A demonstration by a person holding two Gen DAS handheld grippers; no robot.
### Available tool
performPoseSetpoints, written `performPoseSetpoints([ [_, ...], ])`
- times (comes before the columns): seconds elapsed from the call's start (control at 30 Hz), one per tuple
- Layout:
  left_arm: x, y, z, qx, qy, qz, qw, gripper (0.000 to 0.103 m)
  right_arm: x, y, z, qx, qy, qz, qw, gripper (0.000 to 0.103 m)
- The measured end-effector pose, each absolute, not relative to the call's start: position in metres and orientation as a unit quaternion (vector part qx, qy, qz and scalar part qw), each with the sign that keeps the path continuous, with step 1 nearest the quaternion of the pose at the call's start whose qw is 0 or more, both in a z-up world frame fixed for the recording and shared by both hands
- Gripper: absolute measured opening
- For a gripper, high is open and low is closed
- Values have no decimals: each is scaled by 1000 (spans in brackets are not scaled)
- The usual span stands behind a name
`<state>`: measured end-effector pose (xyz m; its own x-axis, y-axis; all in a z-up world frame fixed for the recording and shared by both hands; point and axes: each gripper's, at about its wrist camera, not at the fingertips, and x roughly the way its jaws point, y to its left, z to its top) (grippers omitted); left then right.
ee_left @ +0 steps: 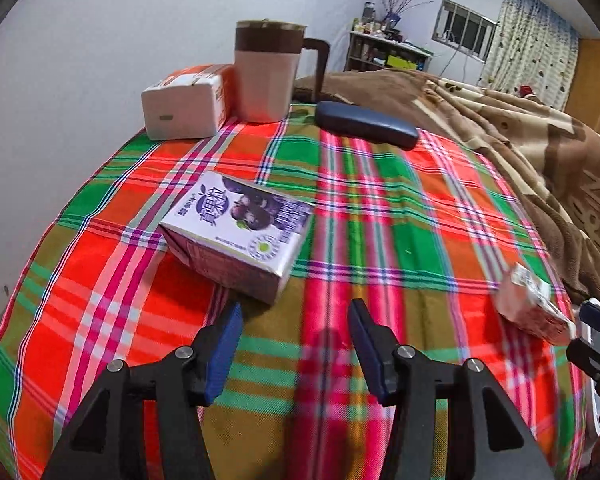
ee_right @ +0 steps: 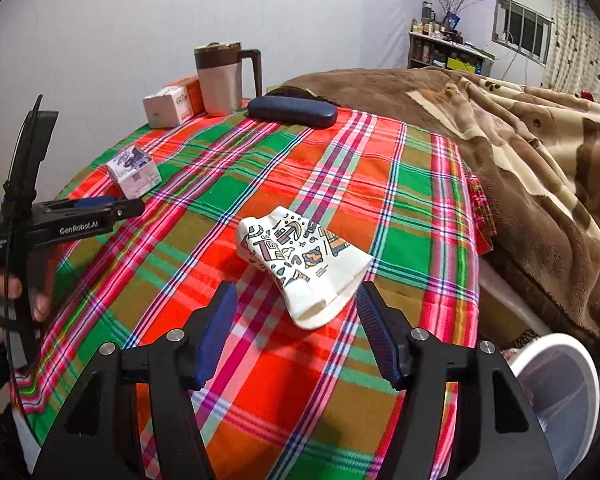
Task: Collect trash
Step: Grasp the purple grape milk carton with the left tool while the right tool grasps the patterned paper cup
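- The left gripper (ee_left: 296, 312) hovers over the checked tablecloth (ee_left: 380, 208) with its blue ribbed pads (ee_left: 224, 352) spread apart and nothing between them.
- The right gripper (ee_right: 296, 296) is likewise spread wide, its pads on either side of the near end of a crushed paper cup (ee_right: 304, 268) without clamping it; whether the right-hand pad touches the cup cannot be told.
- The cup lies on its side near the table's front, flattened, white card printed with coloured doodles, its open mouth toward the camera.
- Just beyond the left gripper's left pad lies a small purple-and-white drink carton (ee_left: 240, 232), a rectangular box resting flat on its broad face, with fruit printed on it. In the right wrist view it sits small (ee_right: 134, 174) toward the left edge of the table.
- At lower right, beside and below the table, stands a round white bin (ee_right: 556, 392) with a translucent liner; what is in it cannot be told.
- The cloth is woven cotton in red, green, orange and pink bars, slightly wrinkled.
- Farther back lies a long dark-blue glasses case (ee_left: 364, 124), smooth and rounded, closed.
- At the far edge stand a tall beige mug (ee_left: 266, 76) with a brown band, lid and handle, and touching it a soft white-and-orange tissue pack (ee_left: 186, 102).
- A plush brown blanket (ee_left: 520, 128) lies to the right.
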<state>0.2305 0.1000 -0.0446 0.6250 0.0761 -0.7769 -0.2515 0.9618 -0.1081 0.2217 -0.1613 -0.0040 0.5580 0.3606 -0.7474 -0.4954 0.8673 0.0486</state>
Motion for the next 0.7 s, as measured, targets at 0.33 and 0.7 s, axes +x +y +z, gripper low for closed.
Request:
performPoseSetpoints([
  [0.33,223,154,-43,-121,415,156,888,54,225,-147,-12,-82,415,264,867,38],
  [0.7,219,163,-19,-156,385,138,899,64,226,-141,-15,-74,419,267,865,24],
])
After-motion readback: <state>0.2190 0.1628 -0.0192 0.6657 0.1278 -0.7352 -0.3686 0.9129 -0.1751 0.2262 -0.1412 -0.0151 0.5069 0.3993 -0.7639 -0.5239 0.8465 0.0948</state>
